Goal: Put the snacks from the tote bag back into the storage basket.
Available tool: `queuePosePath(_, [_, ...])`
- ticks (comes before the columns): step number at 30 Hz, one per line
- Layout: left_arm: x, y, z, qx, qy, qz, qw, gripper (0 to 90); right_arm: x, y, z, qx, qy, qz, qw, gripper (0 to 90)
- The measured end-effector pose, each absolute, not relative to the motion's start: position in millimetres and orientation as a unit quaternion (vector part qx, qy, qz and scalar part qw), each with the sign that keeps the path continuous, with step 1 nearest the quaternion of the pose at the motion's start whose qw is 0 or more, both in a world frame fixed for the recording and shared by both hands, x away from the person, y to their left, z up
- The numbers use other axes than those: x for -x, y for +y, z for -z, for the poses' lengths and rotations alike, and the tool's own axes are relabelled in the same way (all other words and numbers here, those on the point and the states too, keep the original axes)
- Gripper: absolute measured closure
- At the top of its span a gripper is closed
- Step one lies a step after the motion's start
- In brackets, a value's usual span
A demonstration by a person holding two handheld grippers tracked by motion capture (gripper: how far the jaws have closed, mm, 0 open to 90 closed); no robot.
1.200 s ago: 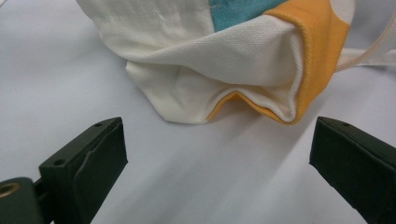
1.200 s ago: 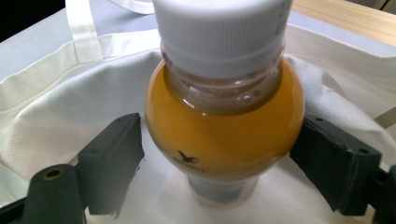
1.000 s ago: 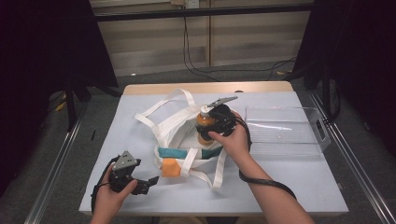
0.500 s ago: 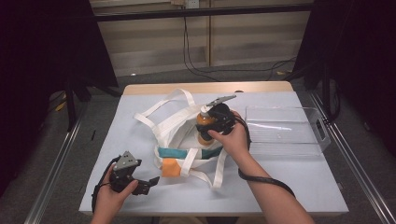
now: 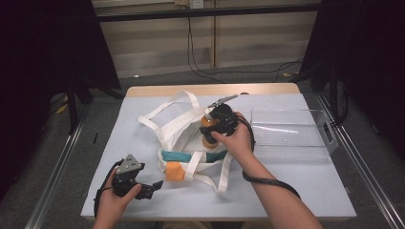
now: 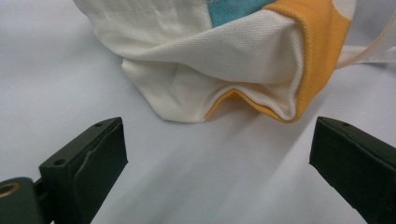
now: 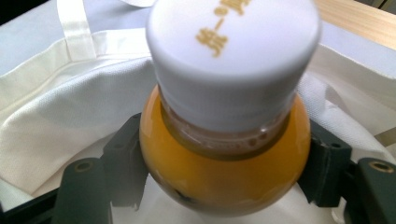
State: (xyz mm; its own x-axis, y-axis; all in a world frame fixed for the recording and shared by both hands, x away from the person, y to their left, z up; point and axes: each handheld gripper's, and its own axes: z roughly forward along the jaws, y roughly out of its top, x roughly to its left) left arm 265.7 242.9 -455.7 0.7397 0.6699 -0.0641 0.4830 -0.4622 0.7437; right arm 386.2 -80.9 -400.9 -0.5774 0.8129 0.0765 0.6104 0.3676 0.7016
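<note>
From the high view, your right gripper (image 5: pixel 216 125) sits over the white tote bag (image 5: pixel 179 129) at mid-table, and its jaws have just been closing on the orange juice bottle (image 5: pixel 208 122). The bottle stands on the bag's mouth, long axis roughly upright. To its right lies a clear plastic tray (image 5: pixel 291 150), near but apart; the table (image 5: pixel 305 191) is bare around your forearm. Your left gripper (image 5: pixel 143 187) rests near the front left edge, just beside the bag's orange corner.

In the left gripper view, your jaws stand wide with nothing between them; the bag's folded orange-trimmed corner (image 6: pixel 280 70) lies ahead, apart from both fingers (image 6: pixel 93 158).

In the right gripper view, the bottle (image 7: pixel 224 163) points its white cap (image 7: pixel 233 60) toward the camera, and both fingers (image 7: pixel 123 156) press its round shoulder from either side, bag cloth all around.
</note>
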Motion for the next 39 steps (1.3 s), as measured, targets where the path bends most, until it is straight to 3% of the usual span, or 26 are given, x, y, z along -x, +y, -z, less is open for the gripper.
queuePosePath(39, [-267,242,455,-0.845,0.340,-0.121,0.394,3.7,-397,-96,370,-0.462,0.859,-0.212,0.061,30.6])
